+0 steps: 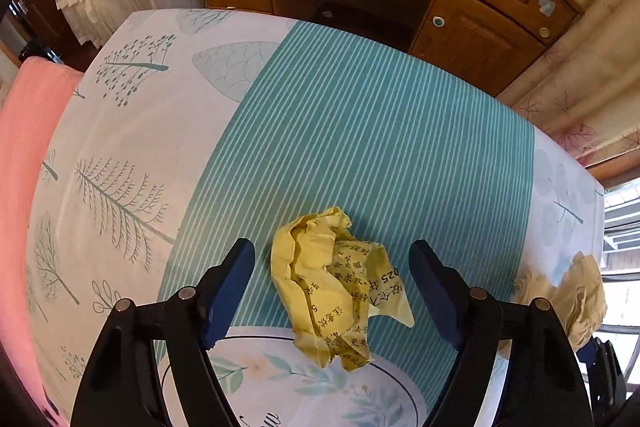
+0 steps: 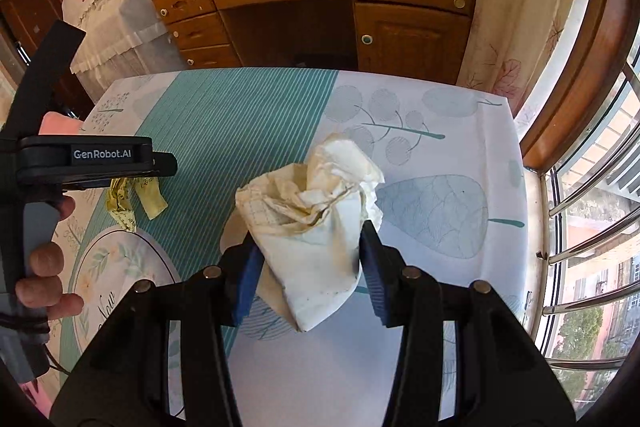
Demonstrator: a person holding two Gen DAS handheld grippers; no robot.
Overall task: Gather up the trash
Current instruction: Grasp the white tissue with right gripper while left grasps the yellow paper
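On the teal-striped band of the leaf-printed tablecloth (image 1: 360, 131) lies a crumpled yellow printed paper (image 1: 336, 287); the left gripper (image 1: 332, 263) straddles it, blue pads wide apart and clear of it; beside that band, over the cloth's white part, the right gripper (image 2: 310, 247) clamps a crumpled, stained white paper wad (image 2: 316, 223).

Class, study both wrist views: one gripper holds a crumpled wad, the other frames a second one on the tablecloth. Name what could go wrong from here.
1. The left gripper straddles the yellow paper with gaps on both sides; closing off-centre may only catch a loose flap, or pinch the tablecloth.
2. The right gripper pinches only the lower part of the white wad; its loose top may unfold or slip out.
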